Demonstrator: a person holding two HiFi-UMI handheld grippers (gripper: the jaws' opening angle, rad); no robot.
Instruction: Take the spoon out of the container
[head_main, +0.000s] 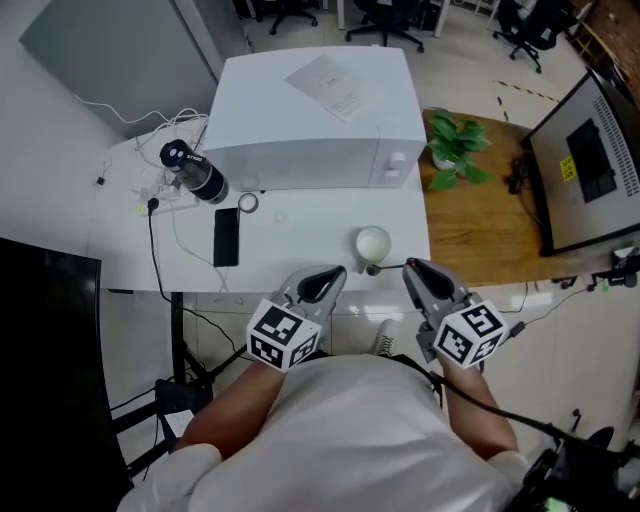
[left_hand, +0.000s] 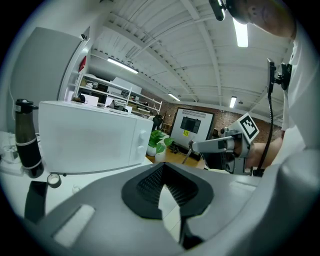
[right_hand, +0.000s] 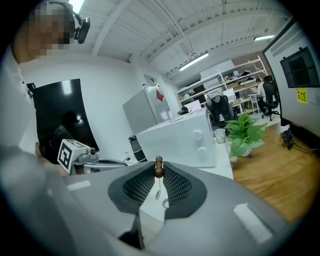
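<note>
A small white cup (head_main: 372, 243) stands near the table's front edge. Just in front of it, outside the cup, a thin metal spoon (head_main: 386, 267) hangs level in the air, with my right gripper (head_main: 412, 268) shut on its handle. In the right gripper view the spoon's brown beaded end (right_hand: 158, 167) pokes out above the closed pads and its thin shaft hangs down between them. My left gripper (head_main: 331, 276) hovers at the table edge left of the cup, shut with nothing in it. The left gripper view shows the right gripper (left_hand: 200, 146) carrying the spoon (left_hand: 187, 155).
A white microwave (head_main: 320, 120) fills the back of the white table (head_main: 300, 250). A black bottle (head_main: 195, 172), a black phone (head_main: 226, 237), a tape roll (head_main: 248, 203) and cables lie at the left. A plant (head_main: 455, 145) stands on the wooden table (head_main: 480, 235) to the right.
</note>
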